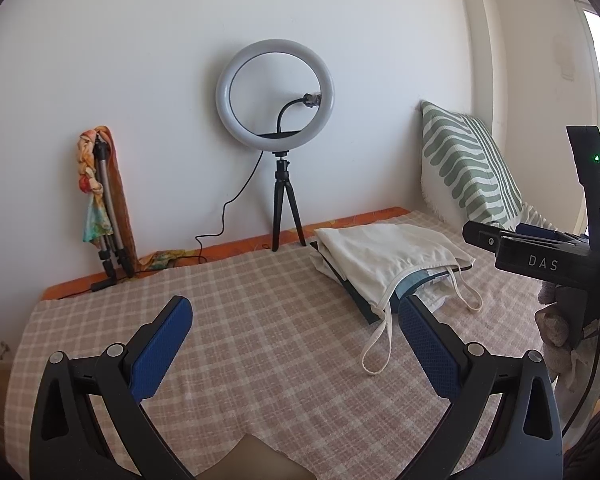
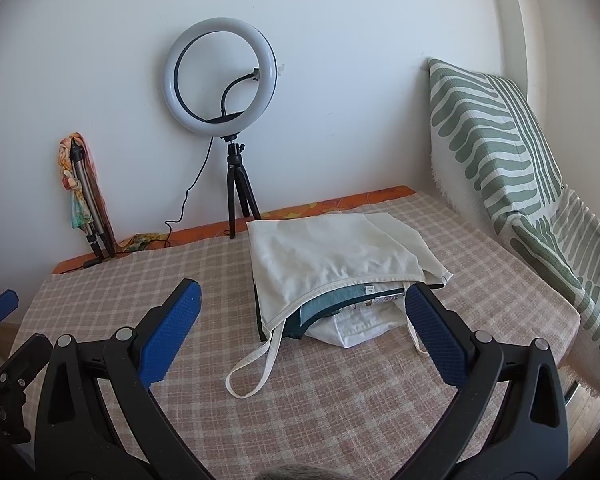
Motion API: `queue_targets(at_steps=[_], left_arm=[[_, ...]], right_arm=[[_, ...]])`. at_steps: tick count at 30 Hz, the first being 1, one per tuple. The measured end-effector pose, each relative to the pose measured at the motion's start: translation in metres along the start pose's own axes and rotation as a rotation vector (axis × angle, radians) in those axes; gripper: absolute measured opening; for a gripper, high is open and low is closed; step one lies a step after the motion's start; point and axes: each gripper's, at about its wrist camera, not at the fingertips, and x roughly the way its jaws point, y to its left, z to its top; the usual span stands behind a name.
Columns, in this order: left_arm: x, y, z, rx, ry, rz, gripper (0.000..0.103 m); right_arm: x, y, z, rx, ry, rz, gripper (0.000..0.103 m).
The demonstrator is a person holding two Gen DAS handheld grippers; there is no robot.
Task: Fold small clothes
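A folded stack of small clothes (image 2: 332,260) lies on the checked cloth (image 2: 340,400), a white strappy top uppermost, a teal garment (image 2: 332,302) and other white pieces under it. One strap loop (image 2: 256,368) trails toward me. My right gripper (image 2: 300,332) is open and empty, held above the cloth just in front of the stack. My left gripper (image 1: 296,340) is open and empty, to the left of the stack (image 1: 388,260). The right gripper's body (image 1: 540,256) shows at the right of the left wrist view.
A ring light on a black tripod (image 2: 224,92) stands at the back by the wall, its cable running left. A folded tripod with a colourful scarf (image 2: 82,196) leans at back left. A green-striped pillow (image 2: 496,132) leans at the right.
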Motion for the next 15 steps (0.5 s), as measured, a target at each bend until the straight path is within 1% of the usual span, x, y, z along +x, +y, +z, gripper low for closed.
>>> queue_targets(at_steps=[15], left_arm=[[-0.001,0.0009,0.0001,-0.005,0.002,0.008,0.103]], right_arm=[[0.0024,0.0014,-0.0018,-0.004,0.011,0.013,0.103]])
